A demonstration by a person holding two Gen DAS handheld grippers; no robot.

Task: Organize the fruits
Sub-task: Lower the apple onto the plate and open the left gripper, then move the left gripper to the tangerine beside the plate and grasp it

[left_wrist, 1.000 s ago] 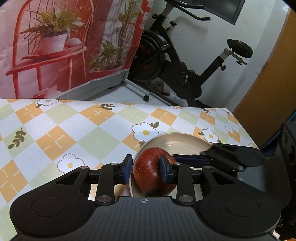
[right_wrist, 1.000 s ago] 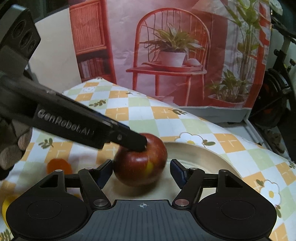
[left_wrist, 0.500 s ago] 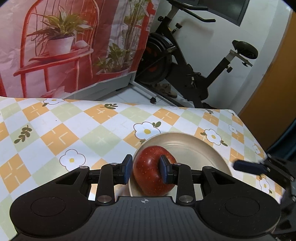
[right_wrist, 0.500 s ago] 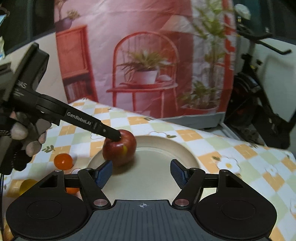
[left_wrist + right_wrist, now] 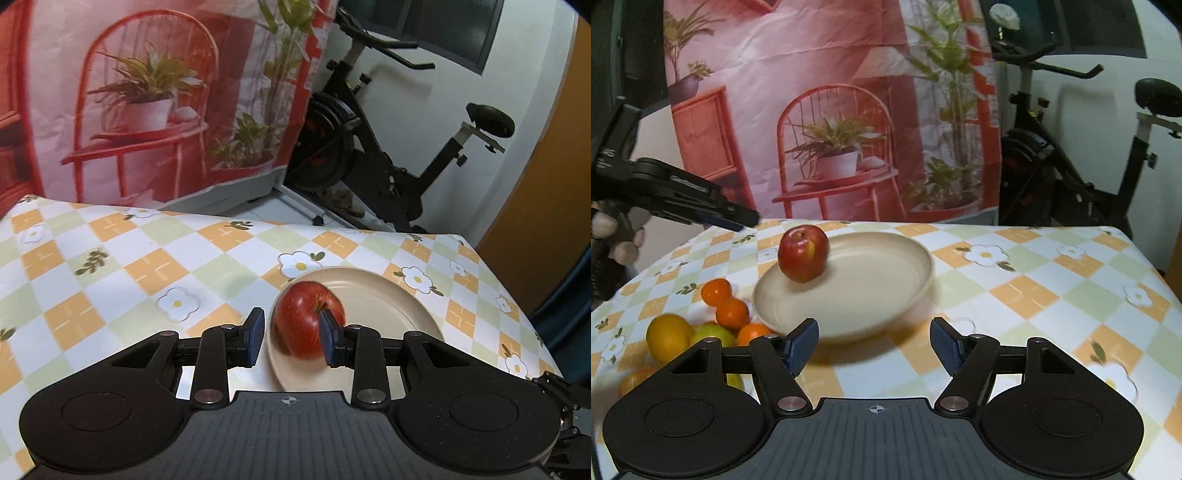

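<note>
A red apple point(image 5: 306, 317) sits on the left side of a beige plate point(image 5: 391, 306); it also shows in the right wrist view point(image 5: 803, 253) on the plate point(image 5: 886, 273). My left gripper point(image 5: 290, 336) is open and raised behind the apple, no longer touching it; in the right wrist view it hangs up and to the left of the apple point(image 5: 731, 219). My right gripper point(image 5: 875, 345) is open and empty, in front of the plate. Several oranges point(image 5: 731, 313), a yellow fruit point(image 5: 668, 336) and a green fruit point(image 5: 713, 334) lie left of the plate.
The table has a checked flower-print cloth point(image 5: 1052, 280). A printed backdrop point(image 5: 831, 110) hangs behind it and an exercise bike point(image 5: 388, 158) stands beyond the far edge. The table's right edge point(image 5: 517, 314) is near the plate.
My left gripper has let go of the apple on the plate and drawn back and up. My right gripper has pulled back from the plate.
</note>
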